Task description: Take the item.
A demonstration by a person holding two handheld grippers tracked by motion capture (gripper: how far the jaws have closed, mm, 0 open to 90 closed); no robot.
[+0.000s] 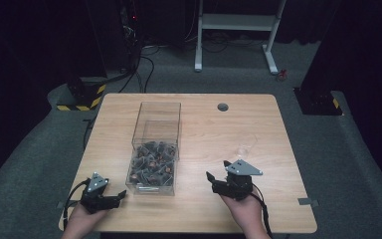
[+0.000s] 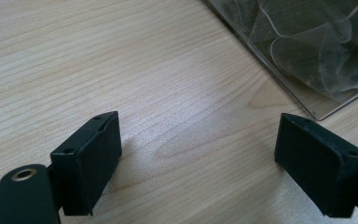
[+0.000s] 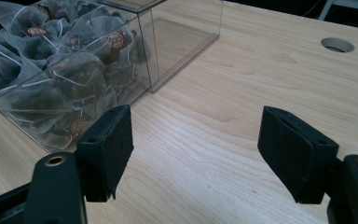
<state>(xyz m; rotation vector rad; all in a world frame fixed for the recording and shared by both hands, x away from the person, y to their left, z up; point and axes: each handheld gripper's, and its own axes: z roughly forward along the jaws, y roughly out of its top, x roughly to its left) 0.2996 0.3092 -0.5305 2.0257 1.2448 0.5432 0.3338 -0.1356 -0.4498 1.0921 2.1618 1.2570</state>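
Two hand-held grippers spread wide point(image 1: 115, 197) point(image 1: 218, 170), box point(image 1: 155, 149) between, table point(image 1: 258, 134) edge near

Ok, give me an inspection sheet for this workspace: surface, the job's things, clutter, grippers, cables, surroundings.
Surface: light wooden table, with a round cable hole near its far edge.
Job's things: clear plastic box left of centre; its near part holds a heap of tea bags, its far part looks empty.
Clutter: a small clear item beyond the right gripper; too faint to identify.
Grippers: left gripper and right gripper both rest near the front edge, jaws apart, nothing between them.
Cables: one trails from each gripper; black cables run over the floor beyond the table.
Surroundings: grey carpet, a white frame behind, dark stands with yellow-black striped bases.
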